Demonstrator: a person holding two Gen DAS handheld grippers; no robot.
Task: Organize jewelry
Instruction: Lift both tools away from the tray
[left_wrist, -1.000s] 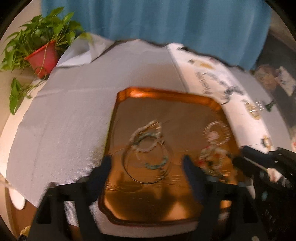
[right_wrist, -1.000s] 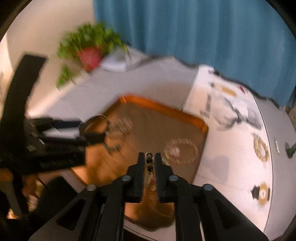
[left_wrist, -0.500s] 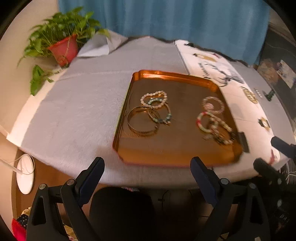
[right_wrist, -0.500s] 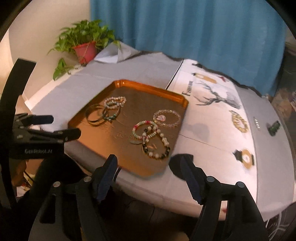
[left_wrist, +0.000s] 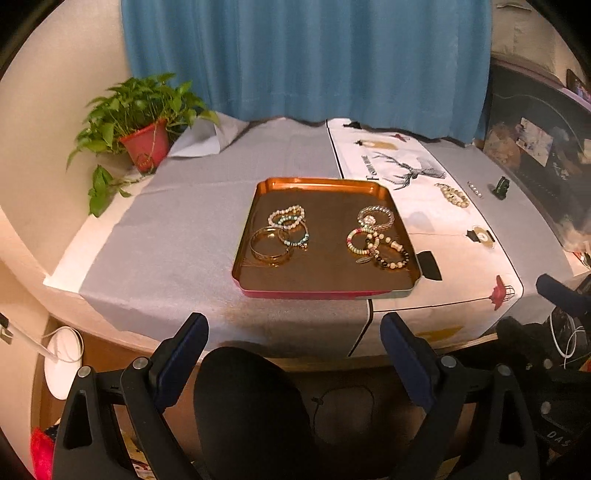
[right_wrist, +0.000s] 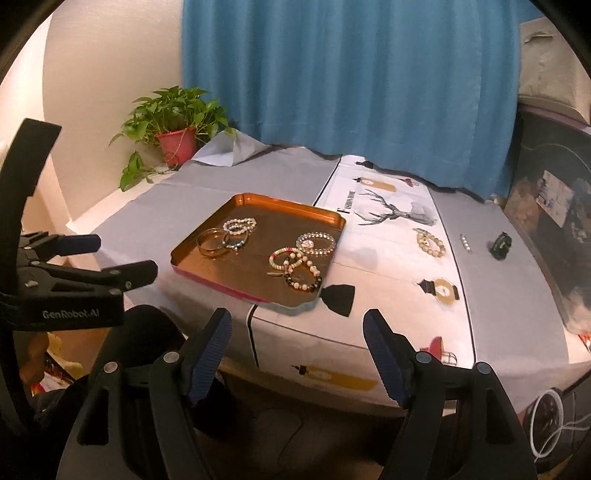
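The orange tray (left_wrist: 327, 275) sits on the desk (left_wrist: 177, 254), in the middle of the left view. A gold bangle (left_wrist: 269, 246) and bead bracelets (left_wrist: 288, 217) lie at its 9 o'clock side. More bracelets (left_wrist: 376, 240) lie at its 3 o'clock side. The left gripper (left_wrist: 293, 345) has wide, empty jaws. The right gripper (right_wrist: 297, 345) has just been opening; its jaws are wide, with nothing between them. A plant (left_wrist: 142, 114) stands at 10 o'clock.
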